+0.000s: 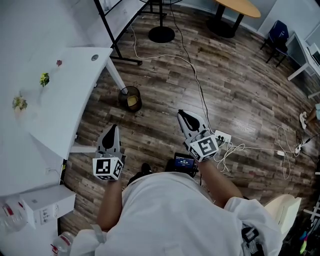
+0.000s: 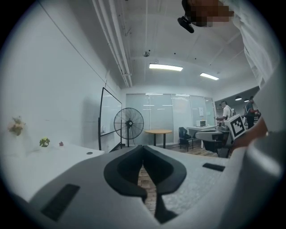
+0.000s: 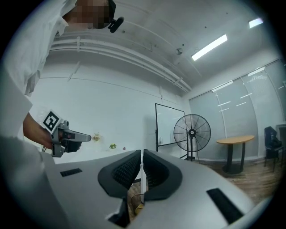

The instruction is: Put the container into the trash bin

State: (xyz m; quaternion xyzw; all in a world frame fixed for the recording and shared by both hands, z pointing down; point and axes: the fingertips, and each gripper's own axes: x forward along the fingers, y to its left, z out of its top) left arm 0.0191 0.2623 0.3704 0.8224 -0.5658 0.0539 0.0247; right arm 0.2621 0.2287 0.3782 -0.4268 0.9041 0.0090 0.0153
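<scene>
A small dark wire trash bin (image 1: 130, 98) stands on the wooden floor beside a leg of the white table (image 1: 65, 95). A yellowish container (image 1: 133, 101) lies inside the bin. My left gripper (image 1: 114, 127) hangs over the floor a little nearer than the bin, shut and holding nothing. To the right of the bin my right gripper (image 1: 180, 114) is also shut and holds nothing. In the right gripper view the bin (image 3: 134, 202) shows below the shut jaws of the right gripper (image 3: 141, 152). The left gripper view shows the left gripper (image 2: 143, 146) shut, pointing level across the room.
A white box (image 1: 42, 206) and plastic bottles sit on the near left table end. A power strip (image 1: 223, 136) with white cables lies on the floor right of my right gripper. A standing fan's base (image 1: 161, 34) and a round wooden table (image 1: 238, 7) stand farther off.
</scene>
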